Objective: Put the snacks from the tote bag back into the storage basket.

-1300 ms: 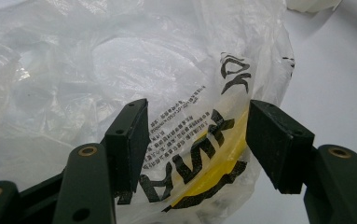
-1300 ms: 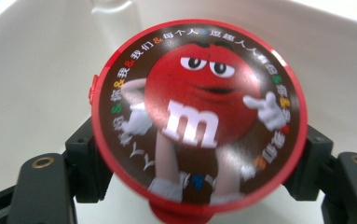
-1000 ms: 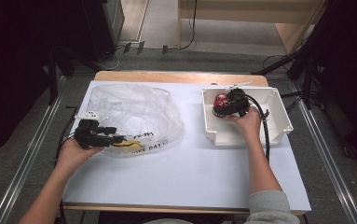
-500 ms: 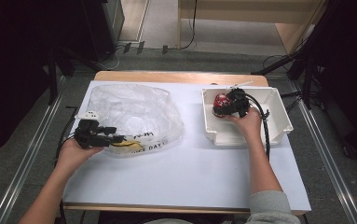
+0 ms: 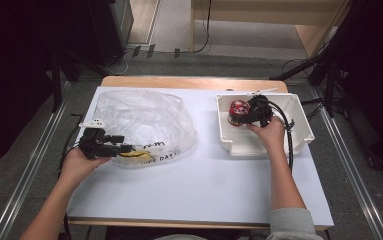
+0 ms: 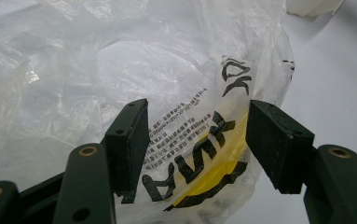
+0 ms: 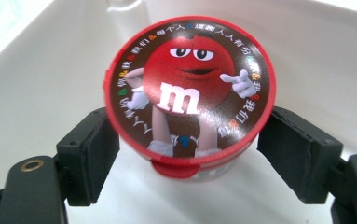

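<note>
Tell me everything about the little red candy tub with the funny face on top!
The candy tub is small and round, with a shiny red-rimmed lid showing a red cartoon candy character with white gloves, a white "m" and a ring of tiny print. A red tab sticks out at the lid's front edge. It stands upright inside the white bin. The right hand-held gripper has a black jaw on each side of it, close by; whether they press it, I cannot tell.

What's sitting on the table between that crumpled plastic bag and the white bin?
Nothing: in the high view, the strip of white table between the clear plastic bag and the white bin is bare.
</note>
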A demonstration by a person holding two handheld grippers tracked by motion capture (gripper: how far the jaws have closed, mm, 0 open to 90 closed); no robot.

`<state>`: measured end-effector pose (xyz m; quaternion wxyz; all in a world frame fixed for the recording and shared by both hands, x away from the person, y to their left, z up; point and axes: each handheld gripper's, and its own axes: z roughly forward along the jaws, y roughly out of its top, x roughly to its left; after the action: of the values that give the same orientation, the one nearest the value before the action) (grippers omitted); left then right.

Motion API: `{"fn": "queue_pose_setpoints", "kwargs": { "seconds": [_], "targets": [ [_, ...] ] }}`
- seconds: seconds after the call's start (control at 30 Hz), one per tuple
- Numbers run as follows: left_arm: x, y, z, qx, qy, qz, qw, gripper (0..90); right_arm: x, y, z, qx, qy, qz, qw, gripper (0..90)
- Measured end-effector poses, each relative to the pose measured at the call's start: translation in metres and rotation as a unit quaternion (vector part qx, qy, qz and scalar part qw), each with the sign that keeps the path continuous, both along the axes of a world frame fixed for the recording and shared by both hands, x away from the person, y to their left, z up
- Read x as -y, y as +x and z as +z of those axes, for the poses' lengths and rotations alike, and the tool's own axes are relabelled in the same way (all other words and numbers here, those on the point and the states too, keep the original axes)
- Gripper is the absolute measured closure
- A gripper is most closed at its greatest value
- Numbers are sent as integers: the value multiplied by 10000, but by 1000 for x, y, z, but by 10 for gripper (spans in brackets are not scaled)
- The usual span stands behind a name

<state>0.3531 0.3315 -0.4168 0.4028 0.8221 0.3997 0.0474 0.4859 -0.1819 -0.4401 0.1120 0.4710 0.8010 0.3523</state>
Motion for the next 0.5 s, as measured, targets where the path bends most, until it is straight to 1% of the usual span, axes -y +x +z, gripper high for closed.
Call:
{"fn": "queue_pose_setpoints", "kwargs": {
  "seconds": [0.07,0.13,0.23,0.33,0.4,0.5],
  "targets": [
    [0,0,0,1,10,-1,10000,405,0,-2,2,38,-1,0,10000,217],
    [0,0,0,0,9,1,10000,405,1,-6,4,116,-56,-17,9999,217],
    [0,0,1,12,-13,-1,10000,405,3,-10,5,117,-101,-58,9999,226],
    [-1,0,1,23,-18,8,10000,405,7,-15,9,144,-59,-99,9998,240],
    [-1,0,1,17,-21,15,10000,405,10,-18,13,203,28,-102,9997,248],
    [0,0,1,16,-20,0,10000,405,10,-23,19,278,54,-94,9996,287]
  ]
}}
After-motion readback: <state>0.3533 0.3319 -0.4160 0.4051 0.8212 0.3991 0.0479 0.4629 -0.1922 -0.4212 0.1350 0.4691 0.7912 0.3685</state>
